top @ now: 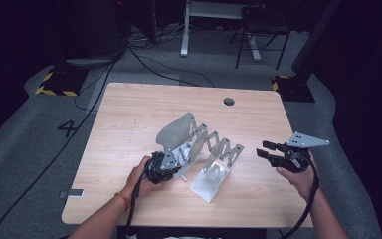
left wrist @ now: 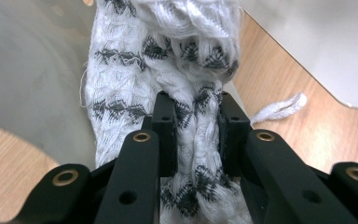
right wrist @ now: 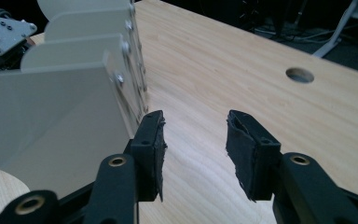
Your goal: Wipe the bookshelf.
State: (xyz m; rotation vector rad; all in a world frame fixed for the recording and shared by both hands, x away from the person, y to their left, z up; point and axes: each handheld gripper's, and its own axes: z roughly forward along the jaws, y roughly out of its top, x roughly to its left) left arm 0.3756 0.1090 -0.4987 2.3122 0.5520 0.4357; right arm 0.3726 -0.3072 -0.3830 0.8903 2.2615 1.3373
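My left gripper (top: 165, 167) is shut on a white knitted cloth with black patterning (left wrist: 168, 70); the bunched fabric is pinched between its two pads (left wrist: 164, 126). In the high view the cloth (top: 181, 155) lies against the left end of a grey metal zigzag rack (top: 214, 154) at mid-table. To the right of the rack my right gripper (top: 266, 149) is held above the wood. In its own view that gripper (right wrist: 195, 140) is open with nothing between the pads, and the rack's grey plates (right wrist: 65, 102) stand just left of them.
The wooden table (top: 129, 119) has a round cable hole (top: 229, 101) near its far edge, visible in the right gripper view as the hole (right wrist: 299, 74). Cables, a desk frame and a chair stand on the dark floor beyond.
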